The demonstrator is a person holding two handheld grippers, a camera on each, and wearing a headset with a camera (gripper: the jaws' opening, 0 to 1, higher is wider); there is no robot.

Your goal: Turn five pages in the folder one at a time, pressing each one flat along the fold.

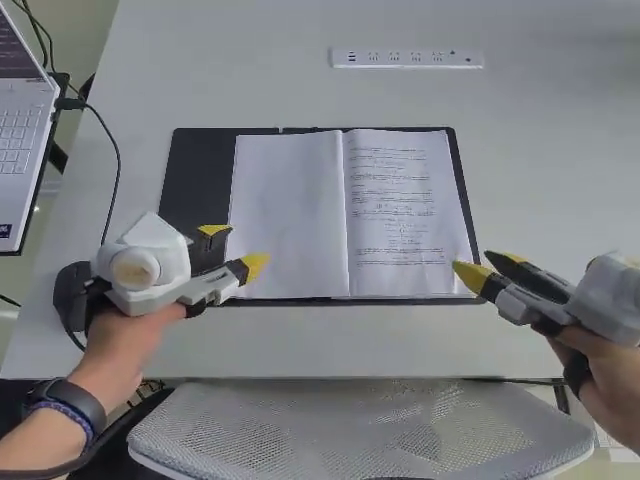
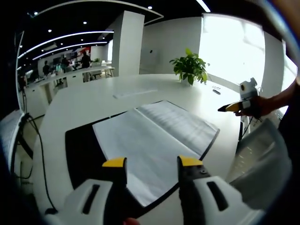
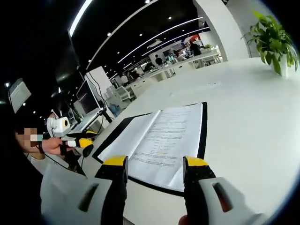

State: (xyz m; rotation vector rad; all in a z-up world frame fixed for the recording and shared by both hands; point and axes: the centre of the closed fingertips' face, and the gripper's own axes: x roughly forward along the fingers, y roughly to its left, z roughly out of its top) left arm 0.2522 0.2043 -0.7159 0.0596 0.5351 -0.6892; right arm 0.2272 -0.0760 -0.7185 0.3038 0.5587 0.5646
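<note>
The black folder (image 1: 200,200) lies open and flat in the middle of the white table (image 1: 550,150), its near edge close to the table's front edge, with a blank white page (image 1: 285,210) on the left of the fold and a printed page (image 1: 405,210) on the right. Bare tabletop runs wide to the right and beyond the folder's far edge up to a white power strip (image 1: 406,58). An open laptop (image 1: 20,130) and its black cable (image 1: 108,150) crowd the left side, and a grey mesh chair (image 1: 350,430) sits below the front edge. The left gripper (image 1: 235,250) is level at the folder's near left corner, jaws well apart and holding nothing. The right gripper (image 1: 488,266) points in at the near right corner, just beside the cover, jaws likewise parted and empty.
</note>
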